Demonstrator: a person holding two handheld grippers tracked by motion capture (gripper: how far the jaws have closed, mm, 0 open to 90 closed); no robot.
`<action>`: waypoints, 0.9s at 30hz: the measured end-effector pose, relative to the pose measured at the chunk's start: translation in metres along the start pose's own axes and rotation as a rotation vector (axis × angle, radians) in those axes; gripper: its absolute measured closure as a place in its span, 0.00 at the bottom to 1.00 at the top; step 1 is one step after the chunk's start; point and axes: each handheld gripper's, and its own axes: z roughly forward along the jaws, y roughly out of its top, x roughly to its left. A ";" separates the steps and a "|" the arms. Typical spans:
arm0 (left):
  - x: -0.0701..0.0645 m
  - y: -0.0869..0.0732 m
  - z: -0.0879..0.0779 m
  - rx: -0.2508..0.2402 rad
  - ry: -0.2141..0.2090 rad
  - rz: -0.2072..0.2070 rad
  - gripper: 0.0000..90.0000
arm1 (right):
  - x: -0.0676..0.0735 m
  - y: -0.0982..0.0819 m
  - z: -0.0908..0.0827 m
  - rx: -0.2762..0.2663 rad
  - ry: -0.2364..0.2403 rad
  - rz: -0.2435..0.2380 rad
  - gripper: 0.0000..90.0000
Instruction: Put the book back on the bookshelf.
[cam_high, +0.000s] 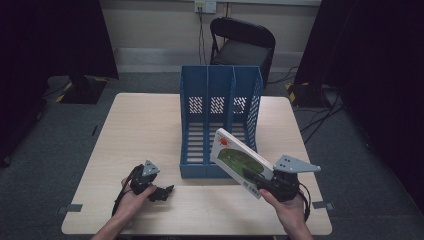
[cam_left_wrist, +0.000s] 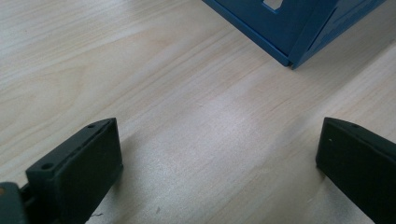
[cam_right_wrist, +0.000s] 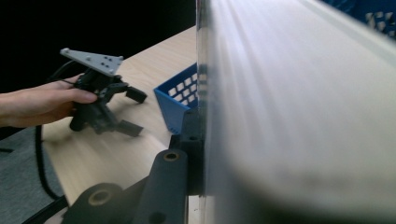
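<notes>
A white book (cam_high: 239, 160) with a green and red cover picture is tilted in the air in front of the blue three-slot file holder (cam_high: 220, 120), with my right gripper (cam_high: 257, 181) shut on its near lower edge. In the right gripper view the book (cam_right_wrist: 303, 116) looms blurred beside one black jaw, and the holder's corner (cam_right_wrist: 180, 98) shows behind it. My left gripper (cam_high: 162, 191) rests low over the table, left of the holder, open with nothing between its jaws. In its own view the left gripper (cam_left_wrist: 219, 158) has bare wood between its jaws and the holder's base corner (cam_left_wrist: 289, 28) ahead.
The light wooden table (cam_high: 140, 125) has free surface on the left and behind the left hand. A black folding chair (cam_high: 242, 45) stands beyond the far edge. Dark curtains flank the room and cables (cam_high: 320, 120) lie on the floor at the right.
</notes>
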 end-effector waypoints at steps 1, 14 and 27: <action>0.000 0.000 0.000 0.000 0.000 0.000 0.00 | -0.001 0.000 -0.001 -0.004 -0.019 -0.004 0.85; 0.000 0.000 0.001 -0.001 -0.003 0.000 0.00 | -0.013 0.005 -0.010 -0.012 -0.146 0.032 0.85; -0.001 0.001 0.001 0.000 -0.002 0.001 0.00 | -0.033 0.014 -0.006 -0.046 -0.296 0.095 0.85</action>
